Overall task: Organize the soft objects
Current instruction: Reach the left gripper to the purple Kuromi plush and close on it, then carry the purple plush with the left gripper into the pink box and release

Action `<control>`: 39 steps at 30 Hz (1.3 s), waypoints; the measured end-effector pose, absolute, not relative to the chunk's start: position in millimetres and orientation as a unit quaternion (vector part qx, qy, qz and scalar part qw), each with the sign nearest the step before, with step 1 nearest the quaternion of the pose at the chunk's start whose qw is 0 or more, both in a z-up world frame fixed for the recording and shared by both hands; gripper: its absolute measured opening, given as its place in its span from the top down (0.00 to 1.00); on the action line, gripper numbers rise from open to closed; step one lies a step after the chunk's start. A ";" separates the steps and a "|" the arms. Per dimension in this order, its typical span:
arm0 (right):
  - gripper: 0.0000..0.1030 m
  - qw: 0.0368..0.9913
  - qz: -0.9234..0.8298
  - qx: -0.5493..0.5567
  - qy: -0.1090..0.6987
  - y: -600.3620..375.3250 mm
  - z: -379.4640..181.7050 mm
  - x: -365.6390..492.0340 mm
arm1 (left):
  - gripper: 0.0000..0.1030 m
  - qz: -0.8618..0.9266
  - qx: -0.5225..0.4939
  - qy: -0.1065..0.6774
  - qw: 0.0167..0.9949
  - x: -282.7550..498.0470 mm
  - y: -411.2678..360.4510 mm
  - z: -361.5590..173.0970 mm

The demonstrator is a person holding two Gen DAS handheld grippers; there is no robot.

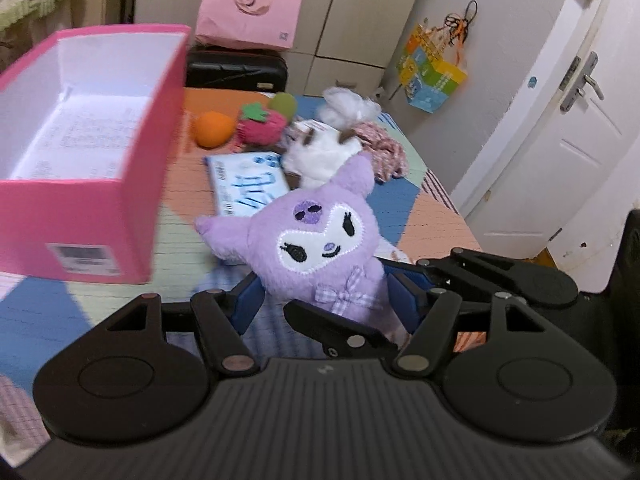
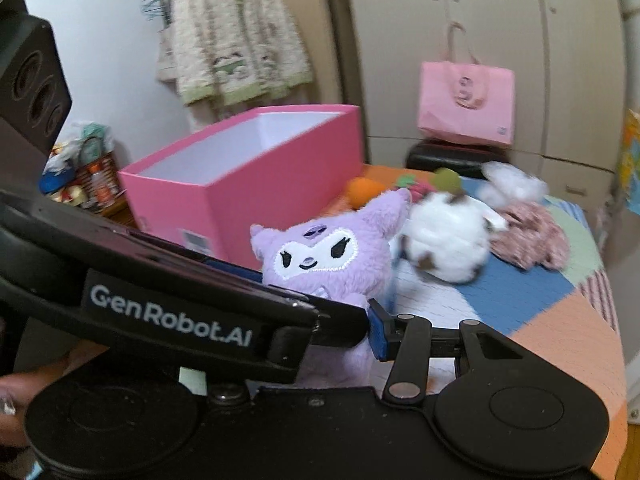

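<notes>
A purple plush doll (image 1: 316, 240) with a white embroidered face hangs above the patchwork cover, tilted. My left gripper (image 1: 328, 302) is shut on its lower body, a blue pad (image 1: 404, 300) at each side. My right gripper (image 1: 340, 288) comes in from the right and is shut on the same doll, one black finger (image 1: 340, 332) passing under the bow. In the right wrist view the purple plush doll (image 2: 332, 256) sits in my right gripper (image 2: 316, 304); the left gripper's housing (image 2: 172, 312) hides its left finger. An open pink box (image 1: 80, 200) stands to the left, with only paper inside.
On the patchwork cover (image 1: 432, 216) lie an orange ball (image 1: 214, 130), a strawberry plush (image 1: 262, 124), a green ball (image 1: 284, 104), a white plush (image 1: 320, 152), a tissue pack (image 1: 248, 184) and a pink cloth (image 1: 386, 152). A pink bag (image 1: 250, 8) rests on a black case (image 1: 236, 70) behind.
</notes>
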State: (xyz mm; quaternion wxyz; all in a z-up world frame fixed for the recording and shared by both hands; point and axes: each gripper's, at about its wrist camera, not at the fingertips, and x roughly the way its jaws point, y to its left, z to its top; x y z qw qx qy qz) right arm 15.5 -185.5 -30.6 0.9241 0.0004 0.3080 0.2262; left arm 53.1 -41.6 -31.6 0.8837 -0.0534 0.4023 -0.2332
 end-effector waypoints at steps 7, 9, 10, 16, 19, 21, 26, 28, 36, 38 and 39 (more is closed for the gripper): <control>0.48 0.906 0.290 -0.020 0.308 -150.6 -0.7 13.5 | 0.36 -0.220 -0.075 0.395 0.889 38.3 3.5 -6.0; 0.48 0.901 0.305 -0.022 0.307 -140.6 7.3 15.3 | 0.36 -0.217 -0.079 0.396 0.889 38.0 17.1 2.7; 0.48 0.899 0.311 -0.024 0.307 -136.3 10.0 17.0 | 0.36 -0.216 -0.079 0.396 0.889 38.1 22.6 5.4; 0.48 0.883 0.348 -0.021 0.313 -114.2 24.6 31.9 | 0.35 -0.212 -0.095 0.420 0.877 51.3 56.2 19.1; 0.48 0.878 0.361 -0.017 0.315 -103.8 29.3 41.2 | 0.35 -0.206 -0.087 0.426 0.877 58.3 67.4 26.4; 0.48 0.879 0.363 -0.015 0.310 -98.1 33.4 48.2 | 0.35 -0.202 -0.082 0.426 0.878 66.5 73.9 33.8; 0.48 0.880 0.365 0.001 0.305 -89.8 41.9 78.4 | 0.36 -0.196 -0.070 0.407 0.890 90.2 81.6 47.6; 0.48 0.880 0.366 0.023 0.302 -90.1 40.0 92.0 | 0.35 -0.201 -0.064 0.389 0.897 100.9 83.8 49.2; 0.51 0.882 0.349 0.050 0.312 -79.2 32.1 153.7 | 0.37 -0.190 -0.091 0.375 0.903 159.1 96.0 41.0; 0.51 0.881 0.342 0.052 0.322 -76.2 29.6 170.9 | 0.37 -0.185 -0.099 0.379 0.901 175.0 98.1 37.7; 0.51 0.881 0.340 0.051 0.326 -74.6 28.5 178.6 | 0.37 -0.182 -0.102 0.380 0.901 184.2 98.8 35.3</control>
